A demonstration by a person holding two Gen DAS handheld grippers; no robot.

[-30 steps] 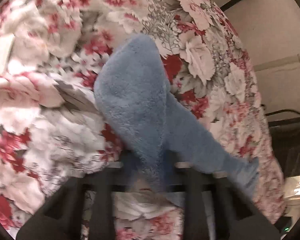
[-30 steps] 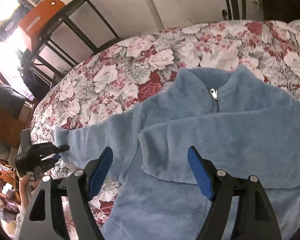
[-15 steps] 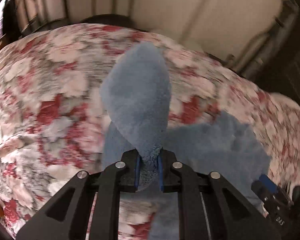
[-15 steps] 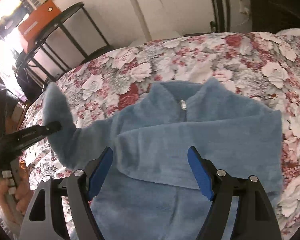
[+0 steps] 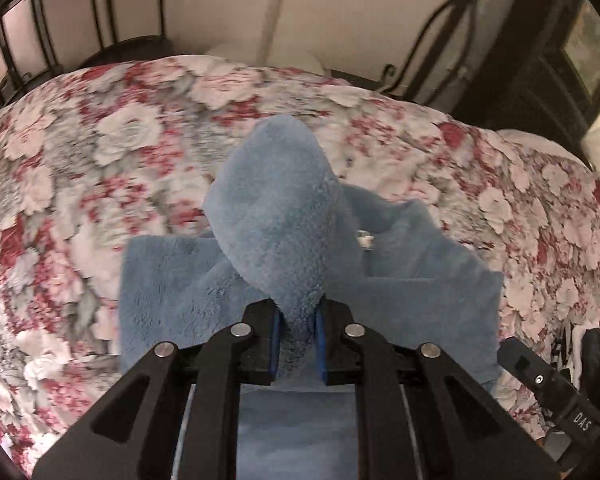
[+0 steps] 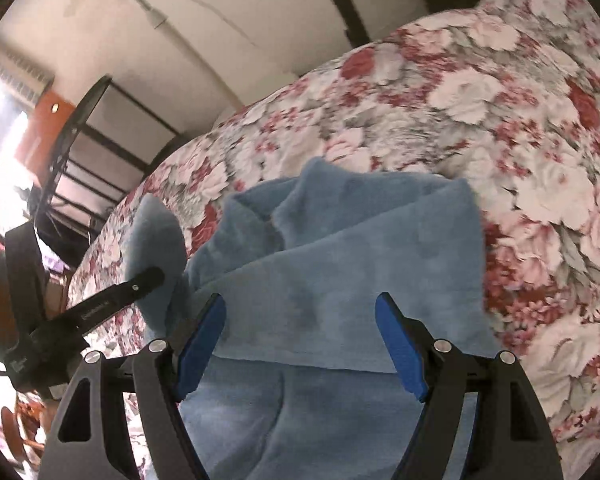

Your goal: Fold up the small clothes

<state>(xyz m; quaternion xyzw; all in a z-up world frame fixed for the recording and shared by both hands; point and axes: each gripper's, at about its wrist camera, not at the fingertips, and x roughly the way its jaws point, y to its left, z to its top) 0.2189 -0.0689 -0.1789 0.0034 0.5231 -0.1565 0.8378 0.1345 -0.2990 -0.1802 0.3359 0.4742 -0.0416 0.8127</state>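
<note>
Floral bedspread (image 5: 100,152) carries a blue fleece pullover (image 6: 340,272) laid flat, one sleeve already folded across the chest. Left gripper (image 5: 296,340) fingers closed on the other sleeve's cuff (image 5: 276,216), lifted above the body. Right gripper (image 6: 300,344) fingers wide apart, empty, hovering over the folded sleeve. Step: second sleeve fold. Next likely: carry cuff across the chest, lay it flat, release; right can pin the fabric.
</note>
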